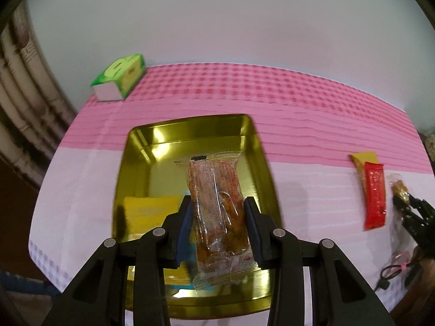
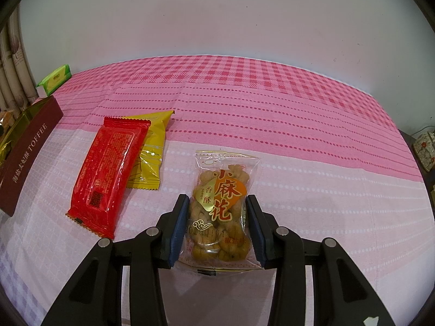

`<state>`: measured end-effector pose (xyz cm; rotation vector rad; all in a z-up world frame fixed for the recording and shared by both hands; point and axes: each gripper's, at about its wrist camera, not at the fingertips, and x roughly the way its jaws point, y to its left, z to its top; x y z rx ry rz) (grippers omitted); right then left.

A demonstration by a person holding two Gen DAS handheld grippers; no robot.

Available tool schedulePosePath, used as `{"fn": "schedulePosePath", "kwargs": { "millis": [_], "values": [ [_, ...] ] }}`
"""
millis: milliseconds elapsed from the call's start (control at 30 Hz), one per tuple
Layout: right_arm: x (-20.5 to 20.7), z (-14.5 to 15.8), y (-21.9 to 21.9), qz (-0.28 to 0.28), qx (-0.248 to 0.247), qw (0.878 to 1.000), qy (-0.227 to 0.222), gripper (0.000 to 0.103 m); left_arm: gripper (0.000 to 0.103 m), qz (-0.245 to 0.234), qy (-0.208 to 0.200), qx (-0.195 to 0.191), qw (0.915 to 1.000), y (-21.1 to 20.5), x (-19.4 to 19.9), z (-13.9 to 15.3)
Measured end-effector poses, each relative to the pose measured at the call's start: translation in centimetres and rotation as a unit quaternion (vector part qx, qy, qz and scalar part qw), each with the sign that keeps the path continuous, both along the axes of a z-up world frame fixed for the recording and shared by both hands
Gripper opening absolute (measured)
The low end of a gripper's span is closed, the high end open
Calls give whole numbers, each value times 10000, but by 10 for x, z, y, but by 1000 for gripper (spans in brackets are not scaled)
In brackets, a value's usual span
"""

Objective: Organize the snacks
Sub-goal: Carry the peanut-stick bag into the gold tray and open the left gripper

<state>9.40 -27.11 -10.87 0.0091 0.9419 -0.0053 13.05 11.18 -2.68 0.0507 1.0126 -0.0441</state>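
1. Left gripper (image 1: 217,212), bottom centre of left wrist view: blue pads clenched on a clear plastic snack packet w/ orange-brown pieces inside (image 1: 217,212), packet held lengthwise, top seal pointing up-frame
2. Packet hangs over a shiny gold rectangular metal tin (image 1: 146,146), centre of frame; inside the tin, lower left, a flat yellow packet (image 1: 146,212); a bit of blue shows under the held packet, can't tell what
3. Tin sits on a pink-and-white checked tablecloth (image 1: 299,103); green tissue box (image 1: 119,77) upper left, at the cloth's far edge
4. Right gripper (image 2: 217,214), bottom centre of right wrist view: pads grasping a clear packet of golden twisted dough snacks w/ orange label & red characters (image 2: 221,201); packet appears to lie flat on the white part of the cloth
5. Left of it, well apart: red foil wrapper (image 2: 108,174) lying diagonally, overlapping a yellow foil packet (image 2: 152,146) behind it
6. Far left edge: dark maroon lid w/ "TOFFEE" lettering (image 2: 30,157), leaning on the gold tin
7. In left wrist view the red & yellow packets sit at mid-right, right gripper just beside them at the right edge
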Motion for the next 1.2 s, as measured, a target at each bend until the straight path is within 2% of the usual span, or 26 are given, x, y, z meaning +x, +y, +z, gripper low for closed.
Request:
{"fn": "schedulePosePath", "kwargs": {
  "millis": [467, 867, 1200],
  "values": [
    [0, 0, 0, 2, -4, 10000, 2, 39, 39, 138, 278, 170, 9994, 29, 5, -31],
    [1, 0, -1, -3, -10, 10000, 9, 40, 39, -105, 201, 273, 9994, 24, 9, -39],
    [1, 0, -2, -1, -13, 10000, 11, 40, 39, -312, 293, 553, 9976, 16, 3, -42]
  ]
}}
